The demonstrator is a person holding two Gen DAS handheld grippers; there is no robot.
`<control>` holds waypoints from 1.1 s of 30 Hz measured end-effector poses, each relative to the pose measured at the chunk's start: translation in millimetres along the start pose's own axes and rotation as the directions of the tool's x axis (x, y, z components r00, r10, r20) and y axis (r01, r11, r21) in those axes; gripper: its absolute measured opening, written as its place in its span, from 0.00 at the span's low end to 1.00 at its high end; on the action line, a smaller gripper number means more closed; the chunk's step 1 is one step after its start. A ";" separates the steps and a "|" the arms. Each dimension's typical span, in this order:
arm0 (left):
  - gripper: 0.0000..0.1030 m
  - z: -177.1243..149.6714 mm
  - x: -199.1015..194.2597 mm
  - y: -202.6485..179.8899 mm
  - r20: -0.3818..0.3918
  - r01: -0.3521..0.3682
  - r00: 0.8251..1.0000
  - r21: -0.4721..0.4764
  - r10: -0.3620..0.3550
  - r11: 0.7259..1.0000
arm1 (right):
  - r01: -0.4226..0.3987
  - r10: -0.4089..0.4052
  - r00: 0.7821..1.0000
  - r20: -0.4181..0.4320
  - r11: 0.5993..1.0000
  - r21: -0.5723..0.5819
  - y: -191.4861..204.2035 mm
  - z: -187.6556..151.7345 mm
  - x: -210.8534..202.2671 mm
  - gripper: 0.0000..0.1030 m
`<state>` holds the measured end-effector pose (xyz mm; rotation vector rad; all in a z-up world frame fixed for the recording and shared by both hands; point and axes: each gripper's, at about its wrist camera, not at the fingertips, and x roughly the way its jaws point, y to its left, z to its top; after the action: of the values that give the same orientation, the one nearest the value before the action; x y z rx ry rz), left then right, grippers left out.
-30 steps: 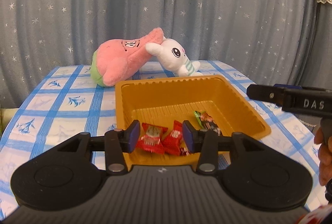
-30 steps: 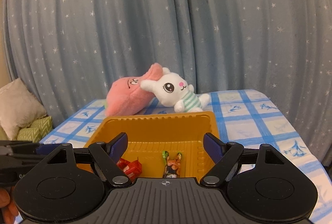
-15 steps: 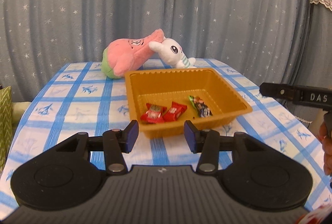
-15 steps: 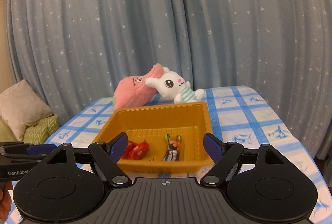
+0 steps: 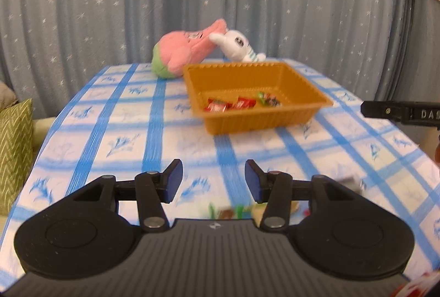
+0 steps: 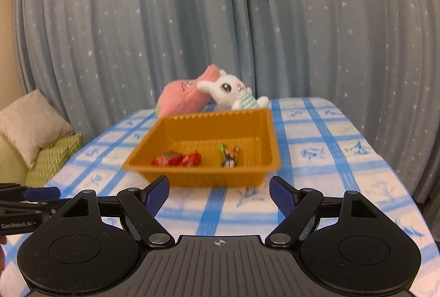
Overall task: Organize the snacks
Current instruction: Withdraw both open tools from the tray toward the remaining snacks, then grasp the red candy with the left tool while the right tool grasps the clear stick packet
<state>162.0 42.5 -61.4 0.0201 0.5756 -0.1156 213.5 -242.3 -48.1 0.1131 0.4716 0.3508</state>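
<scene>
An orange tray [image 5: 261,121] [image 6: 209,178] stands mid-table on the blue-checked cloth. Inside it lie two red snack packets [image 5: 217,106] [image 6: 168,159] and one green-and-dark packet [image 5: 269,99] [image 6: 230,157]. My left gripper [image 5: 213,178] hangs open over bare cloth well short of the tray, with nothing between its fingers. Blurred loose snacks [image 5: 231,211] lie on the cloth just under it, partly hidden by its body. My right gripper [image 6: 219,185] is open wider, just short of the tray's front wall and holding nothing; it also shows at the right edge [image 5: 398,111].
A pink plush [image 5: 187,55] and a white rabbit plush [image 5: 236,45] lie behind the tray against the starry curtain. Cushions [image 6: 33,129] sit off the table's left side. Another small blurred item [image 5: 352,183] lies near the front right of the cloth.
Both grippers have drawn back from the tray toward the near end of the table. The tray now looks smaller and farther, and loose snacks have come into view below the left gripper.
</scene>
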 end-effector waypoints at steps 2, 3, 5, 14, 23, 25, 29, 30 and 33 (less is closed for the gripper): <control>0.44 -12.3 -6.0 3.2 -0.016 -0.010 1.000 -0.003 0.010 1.000 | 0.002 -0.002 1.000 -0.018 1.000 0.000 -0.1 -7.9 -3.6 0.77; 0.44 -18.0 -9.1 4.4 -0.021 -0.016 1.000 -0.003 0.016 1.000 | 0.001 -0.001 1.000 -0.024 1.000 0.000 0.3 -11.1 -5.7 0.77; 0.44 -29.6 -15.8 6.2 -0.031 -0.030 0.999 0.001 0.030 1.000 | 0.002 -0.002 1.000 -0.030 1.000 -0.002 1.7 -16.3 -10.0 0.77; 0.44 -56.7 -22.0 21.0 -0.093 -0.060 0.994 -0.021 0.058 0.998 | -0.005 0.004 0.997 -0.072 1.000 -0.018 13.4 -33.1 -14.6 0.77; 0.44 -53.0 1.6 25.5 -0.116 -0.056 0.992 -0.090 0.046 0.994 | 0.003 -0.006 0.996 -0.093 1.000 -0.031 14.4 -38.8 -9.0 0.77; 0.44 -51.7 5.9 24.8 -0.119 -0.057 0.992 -0.093 0.046 0.994 | 0.005 -0.008 0.995 -0.098 1.000 -0.030 12.9 -39.6 -7.5 0.77; 0.43 -51.1 15.3 23.3 -0.129 -0.069 0.990 -0.090 0.057 0.994 | 0.009 -0.012 0.994 -0.106 0.999 -0.031 11.1 -41.0 -4.4 0.77; 0.43 -51.4 17.8 23.4 -0.137 -0.075 0.989 -0.090 0.062 0.993 | 0.009 -0.012 0.994 -0.108 0.999 -0.031 11.0 -41.5 -3.3 0.77; 0.39 -52.6 23.1 23.4 -0.150 -0.081 0.986 -0.093 0.067 0.992 | 0.011 -0.015 0.993 -0.117 0.999 -0.036 11.7 -43.4 -1.4 0.77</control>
<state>155.5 66.1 -118.4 -0.0463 0.7260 -0.0133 188.6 -230.8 -83.8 0.0553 0.5816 0.3542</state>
